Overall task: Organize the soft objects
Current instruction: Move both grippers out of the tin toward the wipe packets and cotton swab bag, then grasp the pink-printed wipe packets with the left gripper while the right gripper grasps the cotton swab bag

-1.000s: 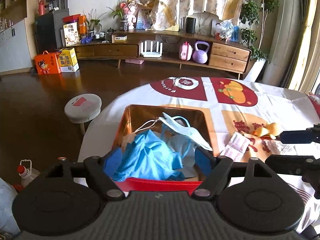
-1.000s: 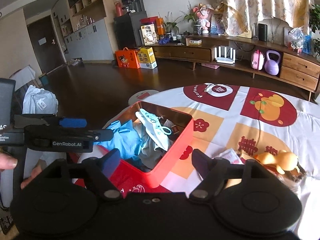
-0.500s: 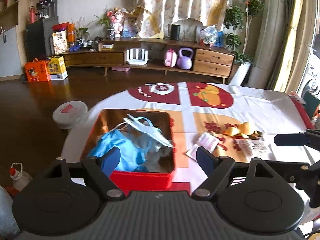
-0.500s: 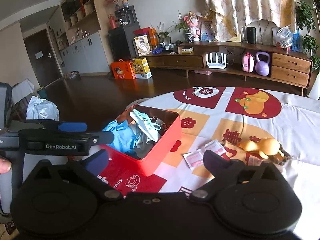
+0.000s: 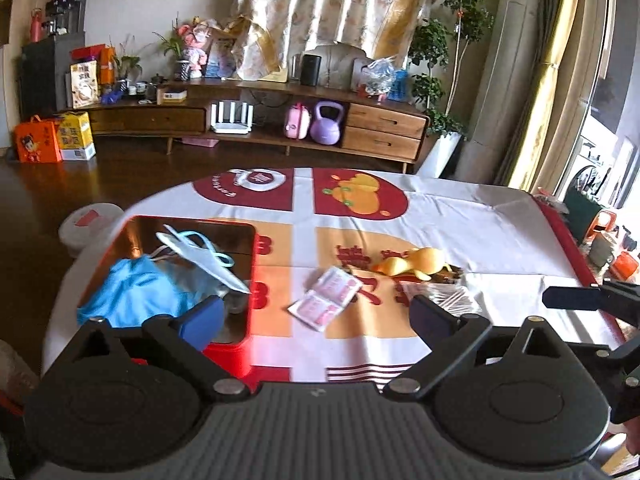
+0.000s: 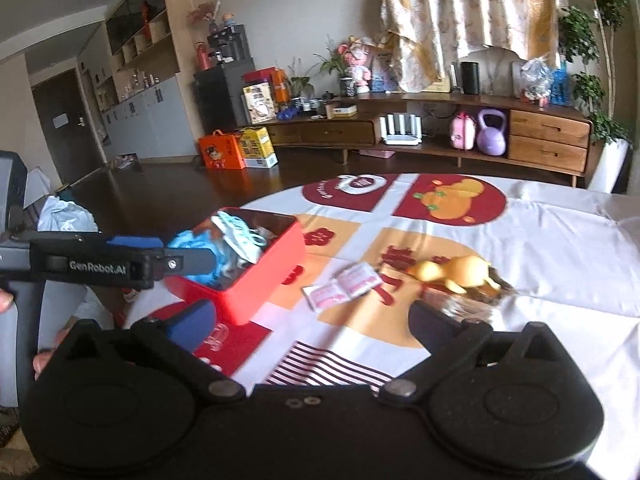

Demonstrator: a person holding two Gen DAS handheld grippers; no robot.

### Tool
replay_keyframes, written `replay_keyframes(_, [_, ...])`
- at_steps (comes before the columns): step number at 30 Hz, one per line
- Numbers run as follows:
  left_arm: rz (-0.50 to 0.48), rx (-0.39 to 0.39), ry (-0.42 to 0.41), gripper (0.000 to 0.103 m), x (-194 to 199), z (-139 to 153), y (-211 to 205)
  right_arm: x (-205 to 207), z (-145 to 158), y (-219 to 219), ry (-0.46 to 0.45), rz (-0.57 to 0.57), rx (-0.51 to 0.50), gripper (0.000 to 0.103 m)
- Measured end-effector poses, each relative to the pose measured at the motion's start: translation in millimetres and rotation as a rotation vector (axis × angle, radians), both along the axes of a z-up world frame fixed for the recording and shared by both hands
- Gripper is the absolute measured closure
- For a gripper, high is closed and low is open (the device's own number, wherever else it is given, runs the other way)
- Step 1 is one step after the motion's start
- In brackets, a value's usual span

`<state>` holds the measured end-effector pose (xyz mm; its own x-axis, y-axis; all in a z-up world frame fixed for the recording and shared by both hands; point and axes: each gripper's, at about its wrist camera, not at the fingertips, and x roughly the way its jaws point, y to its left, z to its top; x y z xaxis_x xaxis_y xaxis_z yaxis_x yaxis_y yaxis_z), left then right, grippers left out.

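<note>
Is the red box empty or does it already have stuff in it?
Not empty. The red box has no lid on and holds a blue cloth with a face mask lying on top.

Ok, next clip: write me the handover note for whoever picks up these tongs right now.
Left tongs: open, empty, above the table's near edge.
Right tongs: open, empty, also over the near edge.
Red box: at the table's left, already holding blue cloth and a face mask.
Left to do: the pink sachets, the yellow soft toy and the clear packet beside it lie loose on the tablecloth, right of the box.
</note>
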<state>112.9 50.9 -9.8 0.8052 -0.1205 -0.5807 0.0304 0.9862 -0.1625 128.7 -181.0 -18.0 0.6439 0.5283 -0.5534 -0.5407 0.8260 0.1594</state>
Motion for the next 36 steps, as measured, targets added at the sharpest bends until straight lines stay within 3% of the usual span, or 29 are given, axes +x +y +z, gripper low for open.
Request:
replay_keyframes(9, [-0.012,0.023,0.023,0.001,25.1,-17.2,-29.2,19.4,-15.6,-33.3,-0.002,-0.073,-0.052,0.000])
replay_keyframes(17, [-0.105,0.038,0.080,0.001,60.4,-41.0,-51.3,53.7,-36.6,-53.0,0.024,-0.119,-0.104,0.000])
replay_keyframes(36, [-0.148,0.136,0.176,0.002,145.9,-102.4,-68.9,115.2,-83.2,-45.1,0.100,-0.100,-0.178,0.001])
